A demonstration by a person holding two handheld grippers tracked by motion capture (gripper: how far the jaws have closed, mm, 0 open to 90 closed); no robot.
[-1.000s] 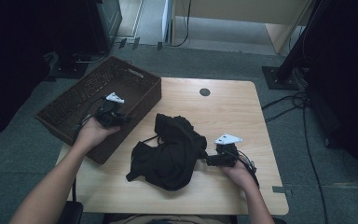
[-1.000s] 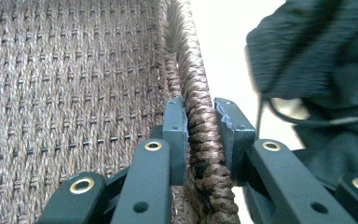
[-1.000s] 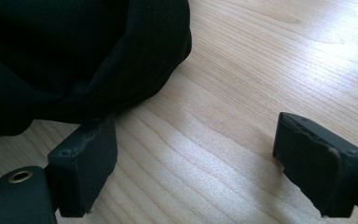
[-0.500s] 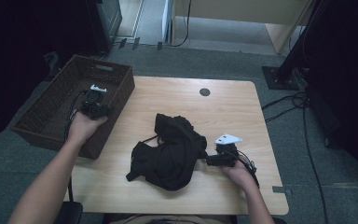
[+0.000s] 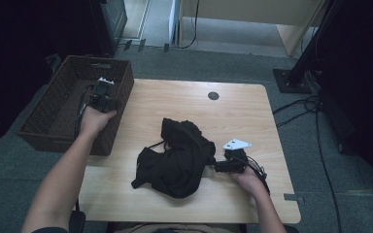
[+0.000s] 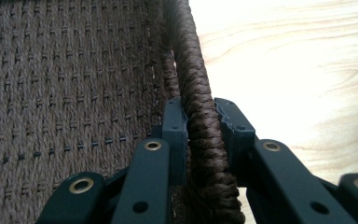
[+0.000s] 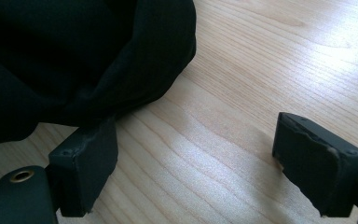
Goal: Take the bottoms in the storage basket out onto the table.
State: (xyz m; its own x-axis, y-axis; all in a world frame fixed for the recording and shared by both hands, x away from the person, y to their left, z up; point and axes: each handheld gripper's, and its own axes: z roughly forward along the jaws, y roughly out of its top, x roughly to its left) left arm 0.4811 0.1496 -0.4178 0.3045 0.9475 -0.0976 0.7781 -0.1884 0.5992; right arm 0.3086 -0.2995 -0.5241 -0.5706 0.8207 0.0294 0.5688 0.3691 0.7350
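- Left hand-held gripper was clamped on the braided rim of the wicker basket, one pad on each side of the rim, likely so the basket could be dragged by its edge.
- Basket sat at the counter's left edge, mostly hanging off it, mouth up, nothing visible inside.
- Right hand-held gripper rested low on the counter, jaws spread wide apart, gripping nothing; left pad just touched the hem of the black garment.
- Garment lay bunched mid-counter, well apart from the basket.
- Judgement: right side waited ready to pinch the cloth once the basket was positioned; the garment probably goes in.
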